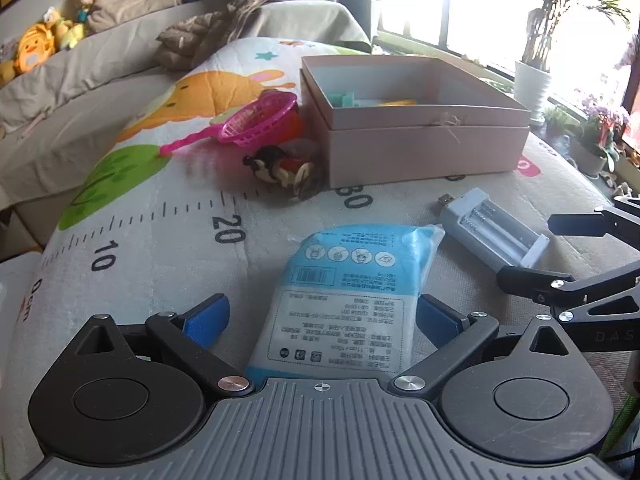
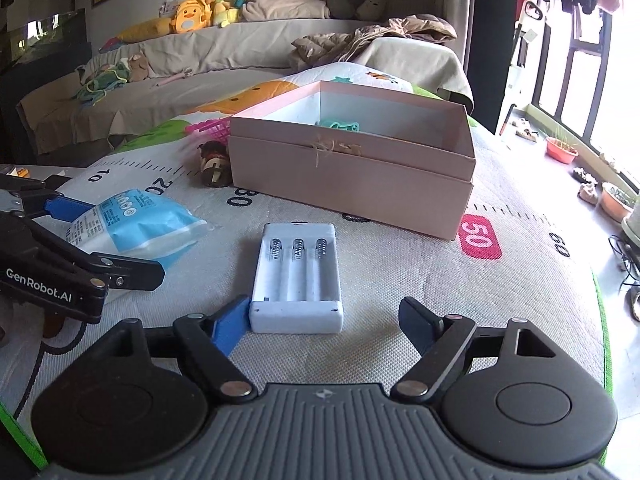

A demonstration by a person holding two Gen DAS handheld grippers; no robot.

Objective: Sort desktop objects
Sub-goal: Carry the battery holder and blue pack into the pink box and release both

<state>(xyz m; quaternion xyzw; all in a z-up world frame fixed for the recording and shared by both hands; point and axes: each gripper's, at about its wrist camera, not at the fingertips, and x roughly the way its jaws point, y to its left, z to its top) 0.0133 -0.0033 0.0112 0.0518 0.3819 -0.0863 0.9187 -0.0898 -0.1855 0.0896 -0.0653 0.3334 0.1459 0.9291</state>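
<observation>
A blue and white wipes packet lies on the play mat, its near end between the open fingers of my left gripper; the right pad touches its edge. It also shows in the right wrist view. A white battery charger lies just ahead of my open right gripper, its near end beside the left blue pad. It also shows in the left wrist view. An open pink box holds a teal item.
A pink toy strainer and a brown toy figure lie left of the box. The printed mat covers the surface. A sofa with plush toys is behind. Plant pots stand by the window.
</observation>
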